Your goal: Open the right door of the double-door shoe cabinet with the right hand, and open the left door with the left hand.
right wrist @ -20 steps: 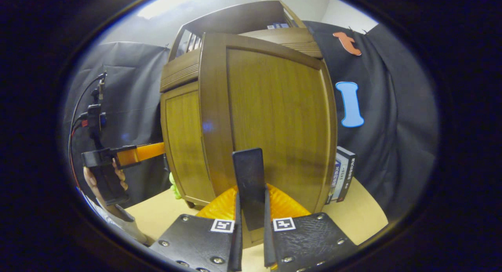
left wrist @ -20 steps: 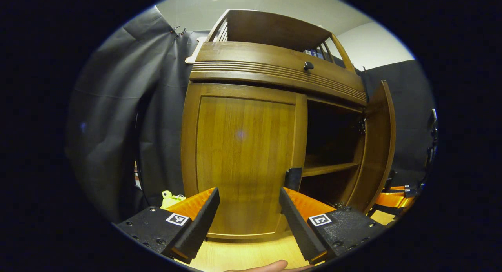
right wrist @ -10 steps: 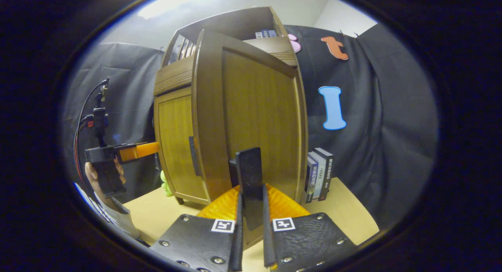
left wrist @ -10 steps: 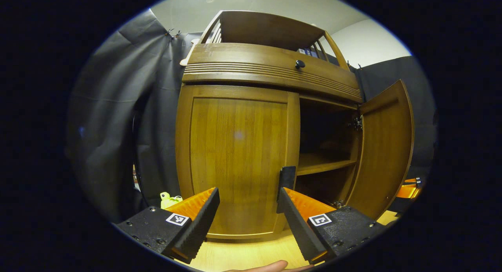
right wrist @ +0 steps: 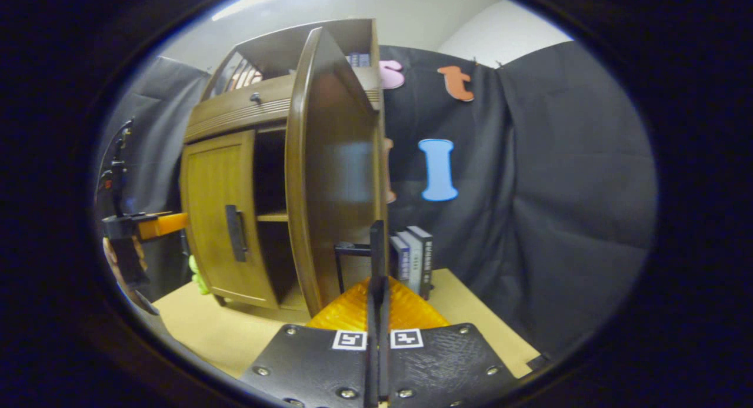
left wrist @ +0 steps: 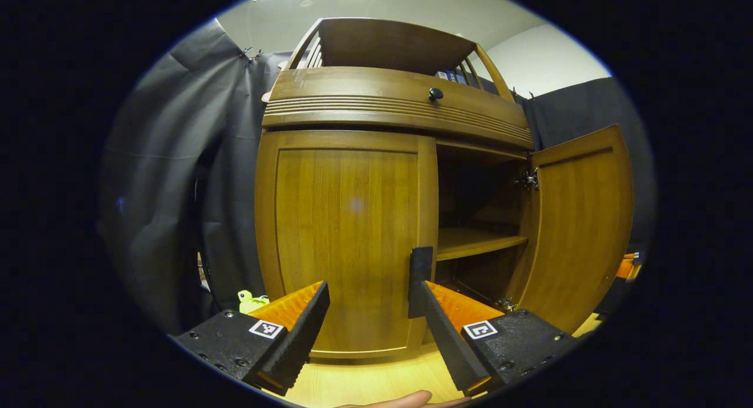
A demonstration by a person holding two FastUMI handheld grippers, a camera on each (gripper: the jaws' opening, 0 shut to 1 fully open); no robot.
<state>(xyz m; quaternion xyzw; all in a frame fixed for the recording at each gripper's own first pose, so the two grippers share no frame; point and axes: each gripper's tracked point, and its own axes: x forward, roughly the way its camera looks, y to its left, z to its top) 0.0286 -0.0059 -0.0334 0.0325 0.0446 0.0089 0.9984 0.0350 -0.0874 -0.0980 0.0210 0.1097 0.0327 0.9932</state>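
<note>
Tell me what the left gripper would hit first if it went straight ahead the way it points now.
Most likely the closed left door. The left gripper is open and aimed at the door's lower panel, with the door's handle just above its right finger. Nothing seems to lie between, though depth is hard to judge.

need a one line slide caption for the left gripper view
Open left gripper faces the closed left door near its handle; the right door stands open.

The left gripper view looked up from low, close before the shoe cabinet [left wrist: 376,179] front; the right gripper view faced it obliquely from its right side — both shared the cabinet [right wrist: 247,179].
</note>
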